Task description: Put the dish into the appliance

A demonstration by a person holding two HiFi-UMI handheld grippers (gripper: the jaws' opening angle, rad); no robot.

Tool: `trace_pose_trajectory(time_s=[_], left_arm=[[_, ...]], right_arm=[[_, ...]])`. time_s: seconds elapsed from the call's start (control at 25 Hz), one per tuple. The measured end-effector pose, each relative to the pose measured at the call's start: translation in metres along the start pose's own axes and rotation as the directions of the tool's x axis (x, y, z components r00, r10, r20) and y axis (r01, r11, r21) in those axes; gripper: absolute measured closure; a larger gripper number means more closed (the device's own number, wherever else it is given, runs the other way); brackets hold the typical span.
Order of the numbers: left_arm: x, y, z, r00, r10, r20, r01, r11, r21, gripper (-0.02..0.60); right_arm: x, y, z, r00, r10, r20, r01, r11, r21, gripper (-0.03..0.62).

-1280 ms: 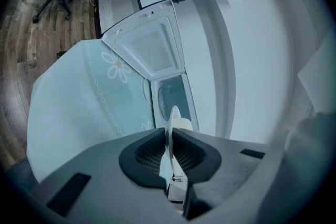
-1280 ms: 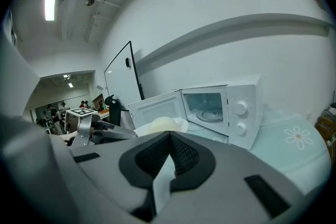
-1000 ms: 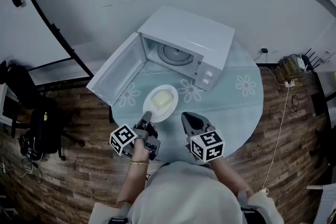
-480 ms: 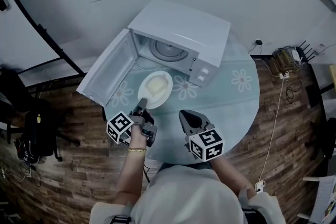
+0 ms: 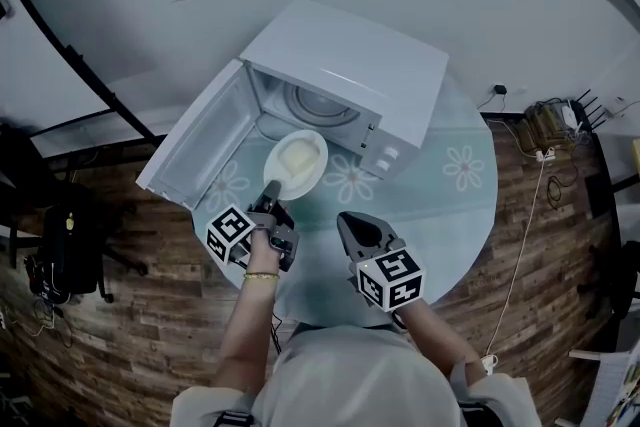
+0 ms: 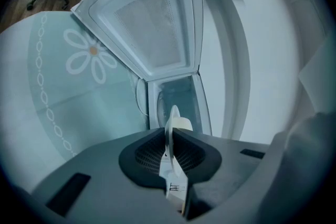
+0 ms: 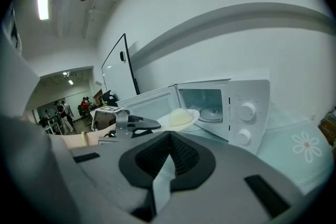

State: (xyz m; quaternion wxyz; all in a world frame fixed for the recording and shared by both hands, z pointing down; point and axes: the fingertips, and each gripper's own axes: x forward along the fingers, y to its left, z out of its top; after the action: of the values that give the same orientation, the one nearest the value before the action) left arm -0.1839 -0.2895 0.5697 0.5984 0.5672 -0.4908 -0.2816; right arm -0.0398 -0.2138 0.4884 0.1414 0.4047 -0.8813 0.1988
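Note:
A white plate (image 5: 297, 161) carrying a pale domed food hangs just in front of the open white microwave (image 5: 350, 73). My left gripper (image 5: 271, 198) is shut on its near rim. In the left gripper view the plate (image 6: 169, 126) shows edge-on between the dark pads, pointing at the microwave cavity (image 6: 181, 96). The door (image 5: 195, 147) stands swung out to the left. My right gripper (image 5: 353, 228) hovers over the table to the right of the left one, shut and empty. From the right gripper view, the plate (image 7: 181, 118) sits level at the cavity mouth, with the glass turntable (image 7: 212, 112) behind it.
The round table (image 5: 450, 190) wears a pale cloth with flower prints. Cables and a power strip (image 5: 550, 120) lie on the wood floor at right. A dark office chair (image 5: 60, 235) stands at left. The microwave's knobs (image 7: 245, 122) face the right gripper.
The left gripper has carried the plate forward from over the table to the mouth of the microwave. The right gripper has stayed about where it was.

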Motion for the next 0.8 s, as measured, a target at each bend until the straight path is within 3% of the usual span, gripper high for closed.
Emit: trace_pose_trajectory(time_s=[0.8], left_arm=[[0.098,0.019,0.012,1.0,0.007,-0.022,-0.006,1.0,0.014,0.541]], right_arm=[[0.029,-0.039,-0.011,0.999,0.003,-0.05,-0.001,0.999,0.05,0.589]])
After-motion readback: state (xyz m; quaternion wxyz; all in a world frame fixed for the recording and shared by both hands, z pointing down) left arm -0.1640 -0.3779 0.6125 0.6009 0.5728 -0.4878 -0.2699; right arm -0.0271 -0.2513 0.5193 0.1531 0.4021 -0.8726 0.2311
